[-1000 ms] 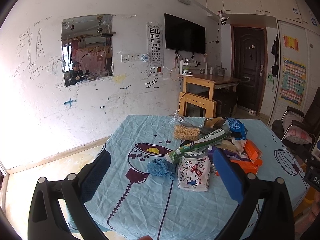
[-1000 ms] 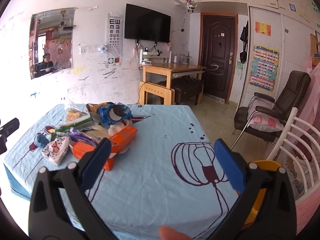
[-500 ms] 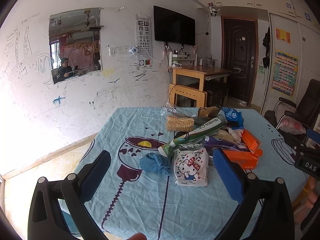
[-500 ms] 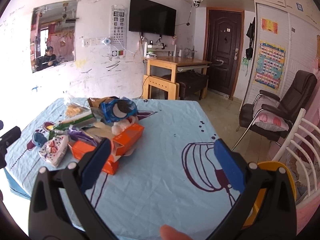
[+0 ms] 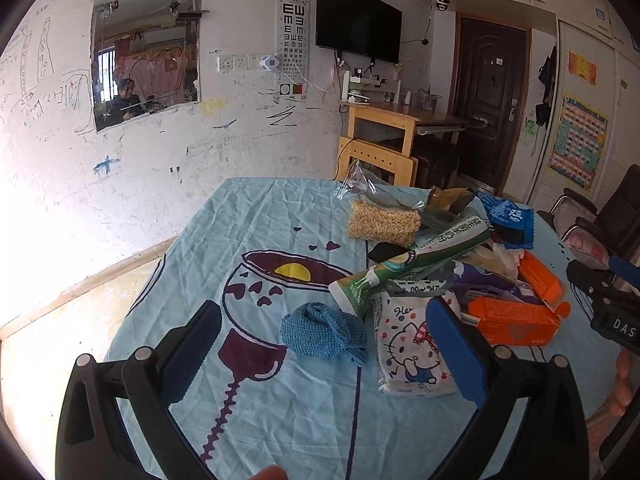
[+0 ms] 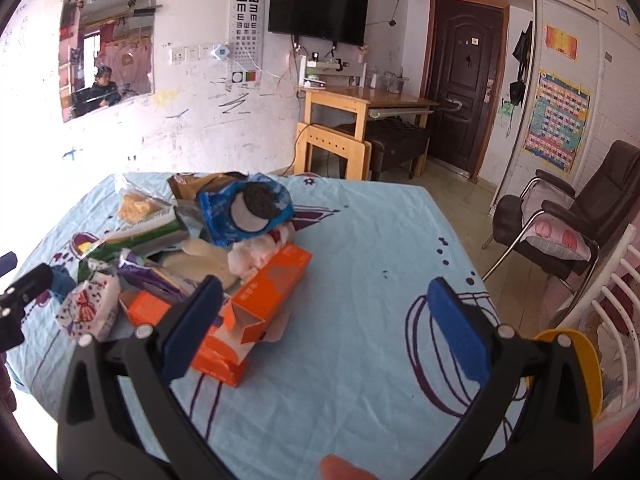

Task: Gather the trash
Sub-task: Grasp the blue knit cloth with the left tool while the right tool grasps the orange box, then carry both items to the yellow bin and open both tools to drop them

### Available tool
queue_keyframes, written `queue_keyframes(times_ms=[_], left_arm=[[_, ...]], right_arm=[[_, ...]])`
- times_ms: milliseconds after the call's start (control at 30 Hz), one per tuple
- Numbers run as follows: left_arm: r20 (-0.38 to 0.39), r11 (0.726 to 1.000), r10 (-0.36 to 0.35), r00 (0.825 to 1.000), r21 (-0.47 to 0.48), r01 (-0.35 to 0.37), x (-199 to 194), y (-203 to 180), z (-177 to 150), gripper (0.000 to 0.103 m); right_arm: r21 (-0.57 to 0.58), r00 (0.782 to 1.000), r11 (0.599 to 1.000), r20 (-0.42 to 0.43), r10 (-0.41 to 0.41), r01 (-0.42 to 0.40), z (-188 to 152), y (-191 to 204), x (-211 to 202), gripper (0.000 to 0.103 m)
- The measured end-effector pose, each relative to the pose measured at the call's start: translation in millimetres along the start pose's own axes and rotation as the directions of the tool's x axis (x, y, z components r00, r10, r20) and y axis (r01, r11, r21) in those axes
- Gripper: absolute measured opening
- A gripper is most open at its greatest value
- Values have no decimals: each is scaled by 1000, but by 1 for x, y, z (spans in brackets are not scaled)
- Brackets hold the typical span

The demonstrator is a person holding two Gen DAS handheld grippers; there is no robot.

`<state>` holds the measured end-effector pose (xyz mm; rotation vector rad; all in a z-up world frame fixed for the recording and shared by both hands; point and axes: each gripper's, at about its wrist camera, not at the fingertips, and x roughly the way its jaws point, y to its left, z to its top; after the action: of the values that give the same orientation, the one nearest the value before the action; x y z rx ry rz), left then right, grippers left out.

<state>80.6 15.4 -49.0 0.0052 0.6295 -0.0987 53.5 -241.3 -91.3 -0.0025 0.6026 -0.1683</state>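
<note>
A heap of trash lies on the light blue tablecloth (image 5: 256,224): a Hello Kitty packet (image 5: 408,344), a blue knitted cloth (image 5: 324,334), a green tube box (image 5: 412,264), a noodle block (image 5: 382,222), orange boxes (image 5: 512,320) and a blue cookie wrapper (image 5: 508,216). My left gripper (image 5: 320,352) is open and empty, above the near table edge, with the knitted cloth between its fingers in view. My right gripper (image 6: 324,332) is open and empty, just right of the orange boxes (image 6: 268,292). The cookie wrapper (image 6: 248,212) tops the heap.
A yellow bin (image 6: 576,368) stands off the table's right edge by a white rail. A brown armchair (image 6: 568,216) is at the right, a wooden desk (image 6: 360,120) against the far wall by a dark door. The right gripper shows at the left wrist view's edge (image 5: 604,296).
Both grippers have moved closer to the table and the heap, which now looks larger. Both stay open and empty.
</note>
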Motion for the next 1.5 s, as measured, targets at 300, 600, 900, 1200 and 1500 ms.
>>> queue_keyframes(times_ms=[300, 600, 900, 1200, 1500], left_arm=[[-68, 999, -41, 997, 4, 42, 28, 3, -1, 87], [-150, 998, -64, 987, 9, 66, 49, 3, -5, 33], [-76, 999, -27, 997, 24, 29, 22, -5, -2, 22], [31, 992, -83, 996, 96, 80, -28, -38, 12, 22], [11, 887, -375, 927, 293, 355, -48, -173, 15, 22]], right_arm=[[8, 980, 999, -192, 45, -44, 4, 11, 53, 60], [-6, 973, 1000, -232, 8, -9, -3, 11, 65, 23], [-8, 989, 1000, -148, -24, 23, 1, -6, 37, 23], [74, 996, 996, -80, -35, 41, -3, -50, -6, 23], [187, 960, 942, -82, -269, 280, -33, -160, -43, 23]])
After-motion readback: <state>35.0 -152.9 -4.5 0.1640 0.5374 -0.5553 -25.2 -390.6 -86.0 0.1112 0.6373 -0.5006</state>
